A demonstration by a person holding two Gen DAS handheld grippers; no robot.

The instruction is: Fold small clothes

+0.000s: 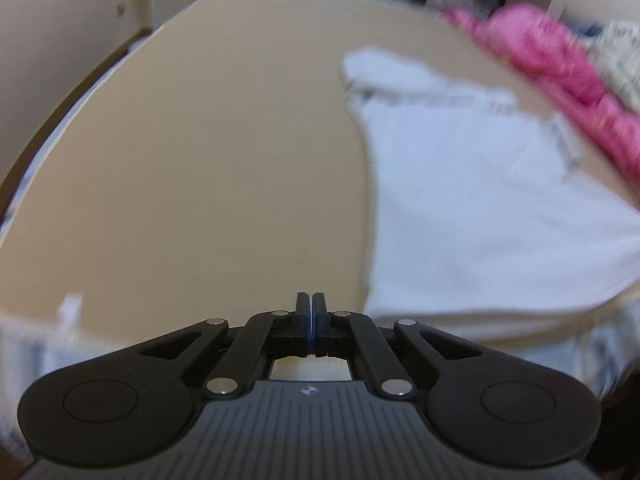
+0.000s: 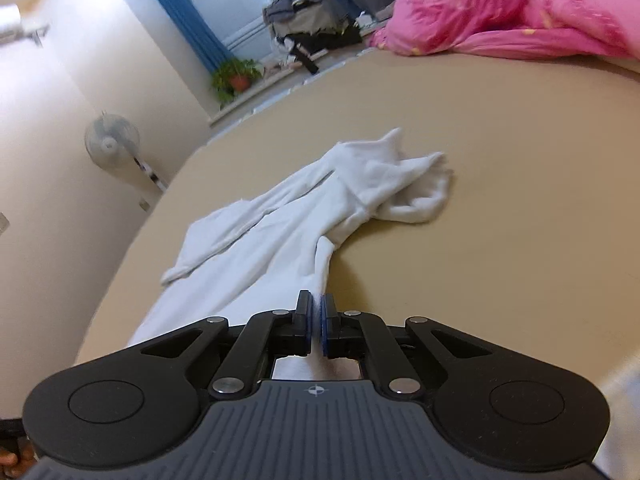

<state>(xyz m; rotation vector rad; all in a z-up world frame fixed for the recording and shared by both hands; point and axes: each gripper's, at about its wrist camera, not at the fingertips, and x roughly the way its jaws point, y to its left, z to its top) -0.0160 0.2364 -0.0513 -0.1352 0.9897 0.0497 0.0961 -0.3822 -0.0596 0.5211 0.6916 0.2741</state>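
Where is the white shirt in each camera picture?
Left wrist view: the white garment fills the right side, lying on the tan bed surface.
Right wrist view: it runs from the centre down to the right gripper, pinched there.
Shared landmark: the pink bedding behind it.

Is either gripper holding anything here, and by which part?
Right gripper pinches the white garment at its near edge. Left gripper is shut on nothing.

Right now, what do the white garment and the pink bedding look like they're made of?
White garment: soft matte knit, probably cotton jersey; it creases loosely and shows thicker hemmed edges. Pink bedding: puffy, faintly shiny printed fabric, possibly a polyester-filled quilt; the exact fibre can't be told.
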